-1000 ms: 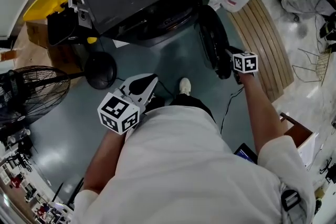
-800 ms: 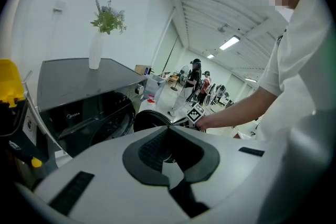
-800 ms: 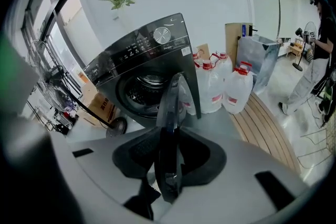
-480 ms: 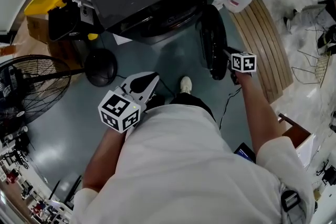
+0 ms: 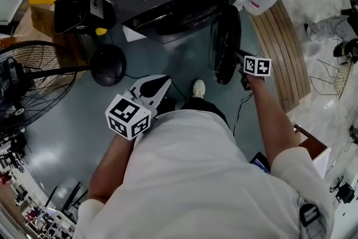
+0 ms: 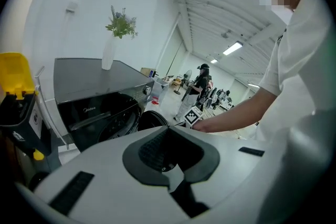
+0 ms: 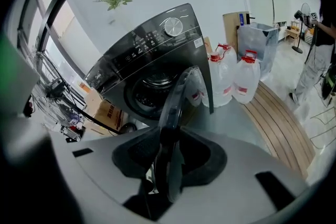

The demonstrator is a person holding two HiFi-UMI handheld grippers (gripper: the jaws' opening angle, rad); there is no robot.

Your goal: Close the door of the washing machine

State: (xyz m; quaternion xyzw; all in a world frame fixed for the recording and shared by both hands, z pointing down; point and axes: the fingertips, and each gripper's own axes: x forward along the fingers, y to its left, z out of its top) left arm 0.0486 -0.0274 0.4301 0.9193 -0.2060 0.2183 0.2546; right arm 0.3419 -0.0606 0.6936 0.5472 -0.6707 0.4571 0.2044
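While my right gripper (image 7: 168, 150) points down at the washing machine, the free edge of its door (image 7: 179, 94) runs straight into the slot between the jaws. They stand wide and close on that thick, rounded rim from both sides. Seen edge-on from here, the door is a dark, glossy ring with a clear bulging window in it. It stands open, swung well out from the machine's front. In the head view it is a black oval disc at the right end of that front, with my marker cube just beside its outer edge.

Behind the door is the round drum opening (image 7: 151, 93), ringed in dark rubber. The washing machine (image 7: 149, 52) itself is a boxy, dark grey cabinet with a smooth, shiny skin and a round silver knob (image 7: 172, 27) on its sloping panel. A slim white vase (image 6: 109, 53) with green sprigs stands on its flat top.

My left gripper (image 6: 169, 157) hangs back over the floor (image 5: 67, 120), jaws drawn together around nothing, pale smooth shells around dark ribbed pads.

Two white plastic jugs (image 7: 245, 79) with red caps sit on the floor by the machine's right side, next to a curved band of wooden slats (image 7: 283, 123). On the other side stands a black wire-cage fan (image 5: 31, 84).
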